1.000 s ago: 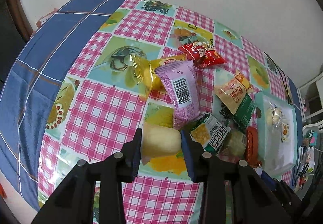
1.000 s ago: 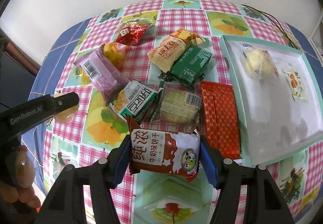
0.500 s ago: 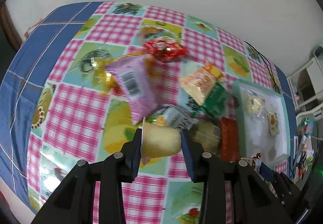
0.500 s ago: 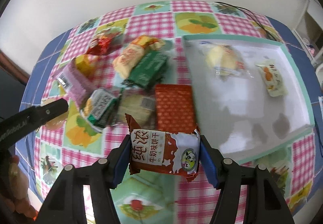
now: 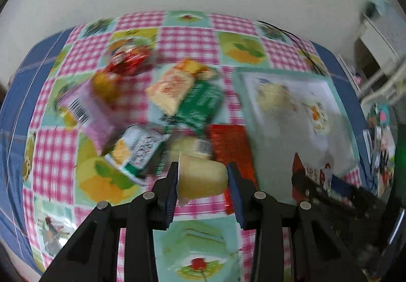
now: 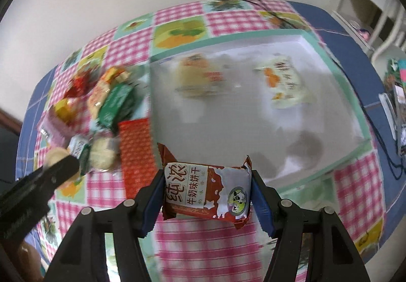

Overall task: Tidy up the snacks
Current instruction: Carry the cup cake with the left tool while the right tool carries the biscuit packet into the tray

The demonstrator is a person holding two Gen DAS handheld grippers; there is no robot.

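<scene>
Snacks lie in a loose heap on the counter (image 5: 192, 236), which is covered by a pink-checked fruit-print cloth — about eight wrapped packets, though motion blur makes the count uncertain: a red one (image 5: 129, 60) at 11 o'clock, a purple one with a barcode (image 5: 88, 114), an orange-tan one (image 5: 175, 86) overlapping a green one (image 5: 203, 106), and a flat red-orange one (image 5: 231, 145) nearest the tray. The white tray (image 6: 337, 63) with a teal rim sits at 1 o'clock of the heap and holds two packets, a pale bun (image 6: 200, 76) and a small light-green sachet (image 6: 286, 84), well apart. The left hand-held gripper (image 5: 203, 180) is clenched on a pale yellow jelly cup (image 5: 203, 178) lying sideways between its blue pads. The right hand-held gripper (image 6: 206, 193) grasps one brown-and-white milk biscuit packet (image 6: 206, 193), held over the tray's near edge.
</scene>
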